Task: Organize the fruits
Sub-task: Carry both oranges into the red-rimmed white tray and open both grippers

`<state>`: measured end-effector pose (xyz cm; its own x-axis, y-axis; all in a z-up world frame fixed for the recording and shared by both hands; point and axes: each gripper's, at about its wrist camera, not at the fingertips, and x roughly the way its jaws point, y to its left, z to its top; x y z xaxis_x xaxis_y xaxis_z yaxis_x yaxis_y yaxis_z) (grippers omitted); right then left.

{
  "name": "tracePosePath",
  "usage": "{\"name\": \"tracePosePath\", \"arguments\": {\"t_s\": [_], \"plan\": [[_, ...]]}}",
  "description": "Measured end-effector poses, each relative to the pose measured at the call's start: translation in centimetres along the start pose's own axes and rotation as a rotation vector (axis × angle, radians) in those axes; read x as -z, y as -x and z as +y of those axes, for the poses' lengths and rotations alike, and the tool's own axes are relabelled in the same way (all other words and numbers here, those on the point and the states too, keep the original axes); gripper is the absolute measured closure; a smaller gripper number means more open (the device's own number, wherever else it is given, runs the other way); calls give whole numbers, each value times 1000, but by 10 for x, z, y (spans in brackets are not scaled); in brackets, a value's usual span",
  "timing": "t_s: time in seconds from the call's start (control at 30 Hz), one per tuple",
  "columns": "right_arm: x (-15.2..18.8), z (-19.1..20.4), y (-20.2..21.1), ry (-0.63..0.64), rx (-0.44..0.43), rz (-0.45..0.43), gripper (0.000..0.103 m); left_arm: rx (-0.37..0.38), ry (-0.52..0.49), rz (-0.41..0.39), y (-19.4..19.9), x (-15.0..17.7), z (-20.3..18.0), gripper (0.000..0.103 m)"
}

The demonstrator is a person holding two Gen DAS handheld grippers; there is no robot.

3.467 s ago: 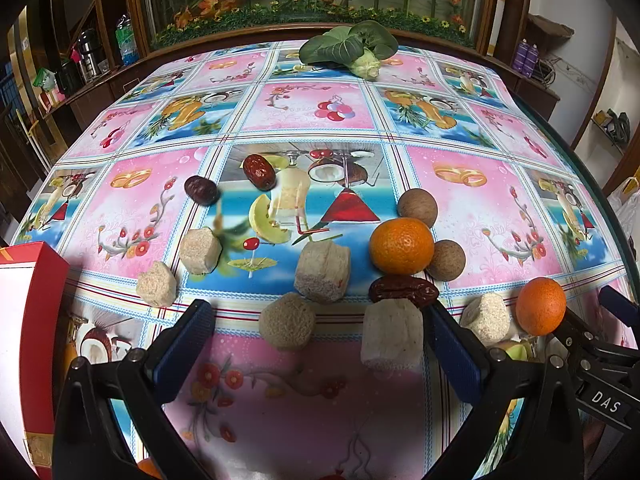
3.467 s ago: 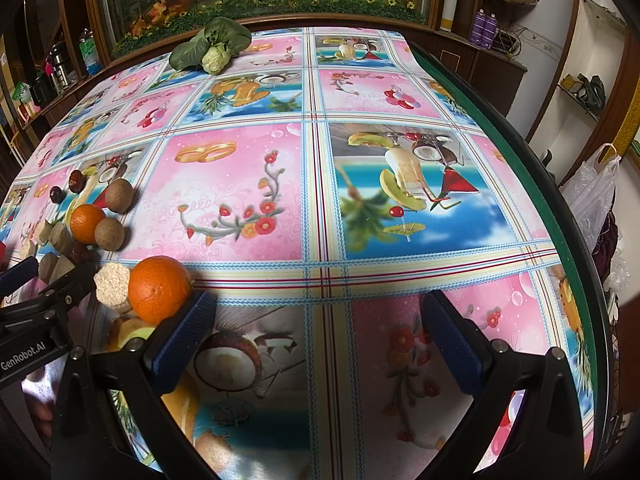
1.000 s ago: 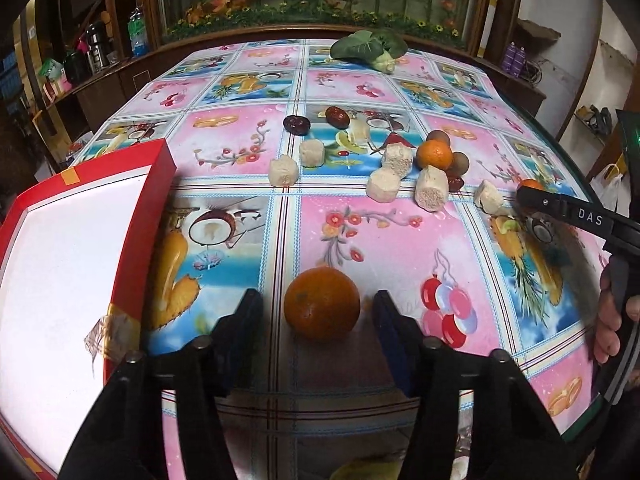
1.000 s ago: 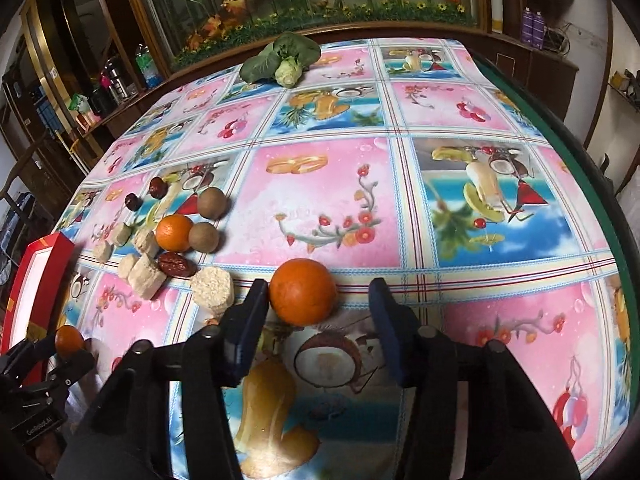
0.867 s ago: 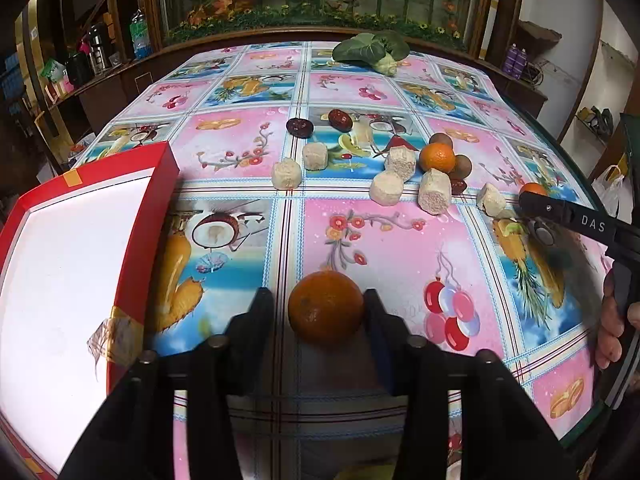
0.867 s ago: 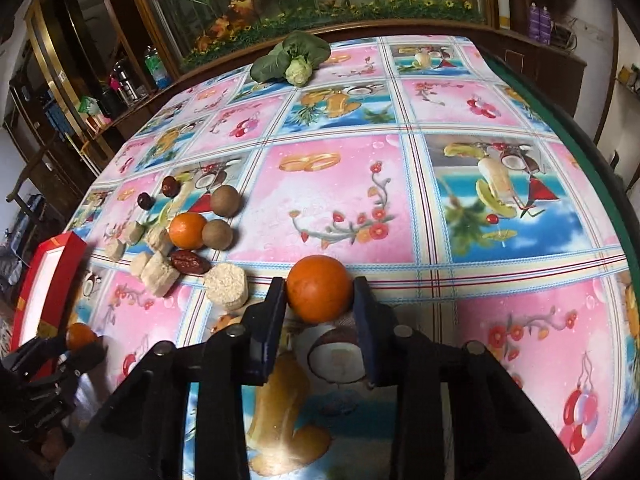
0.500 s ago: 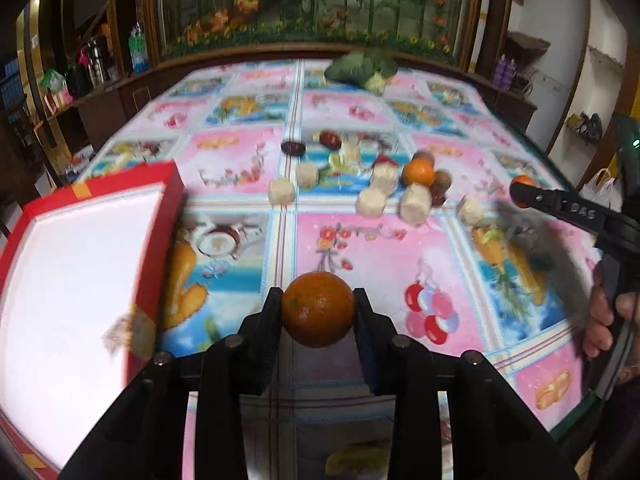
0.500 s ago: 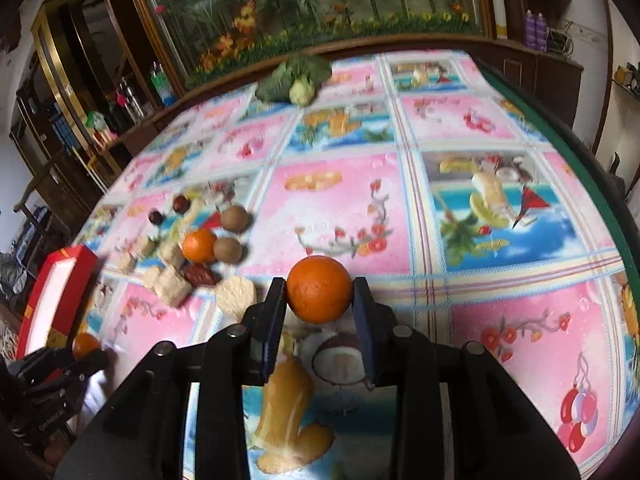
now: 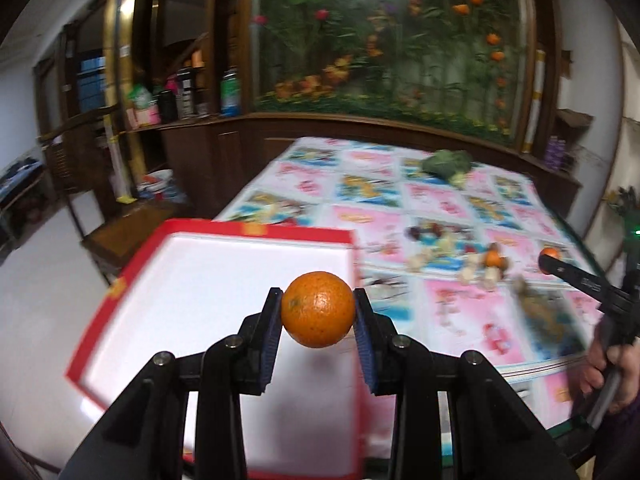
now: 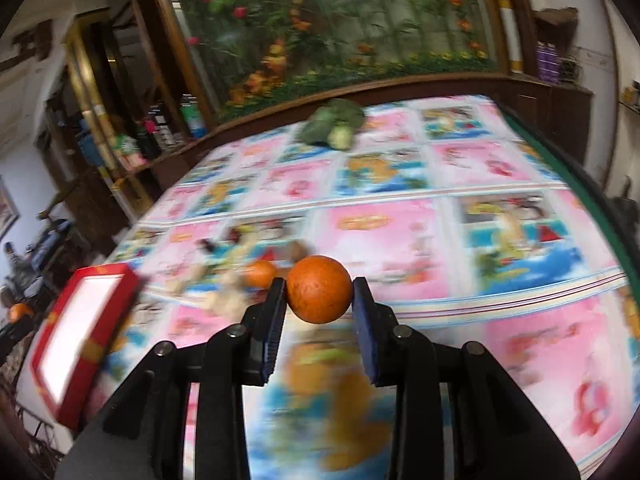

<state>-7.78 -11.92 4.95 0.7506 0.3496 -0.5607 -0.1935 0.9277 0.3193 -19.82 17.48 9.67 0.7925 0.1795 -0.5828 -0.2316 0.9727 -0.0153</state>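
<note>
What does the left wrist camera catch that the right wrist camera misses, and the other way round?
Only the left wrist view shows a hand gripping the other tool's handle, and the red box's white inside close up. Only the right wrist view shows the table's green edge and the orange held by the right gripper large. Both show the leafy vegetable, the loose orange among the scattered food, and an orange clamped in the left gripper.
</note>
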Motion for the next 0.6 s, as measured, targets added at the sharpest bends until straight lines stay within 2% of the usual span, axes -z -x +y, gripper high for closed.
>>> {"name": "tracePosePath", "arguments": {"t_s": [0.17, 0.27, 0.43, 0.6], "plan": [[19, 104, -24, 97, -243, 88, 68, -96, 38, 43, -12, 12, 37, 69], [29, 161, -38, 159, -350, 147, 67, -122, 62, 61, -15, 19, 52, 69], [49, 236, -53, 269, -445, 198, 67, -166, 77, 78, -18, 28, 69, 69], [62, 263, -75, 303, -439, 255, 67, -198, 90, 118, -27, 38, 83, 69]]}}
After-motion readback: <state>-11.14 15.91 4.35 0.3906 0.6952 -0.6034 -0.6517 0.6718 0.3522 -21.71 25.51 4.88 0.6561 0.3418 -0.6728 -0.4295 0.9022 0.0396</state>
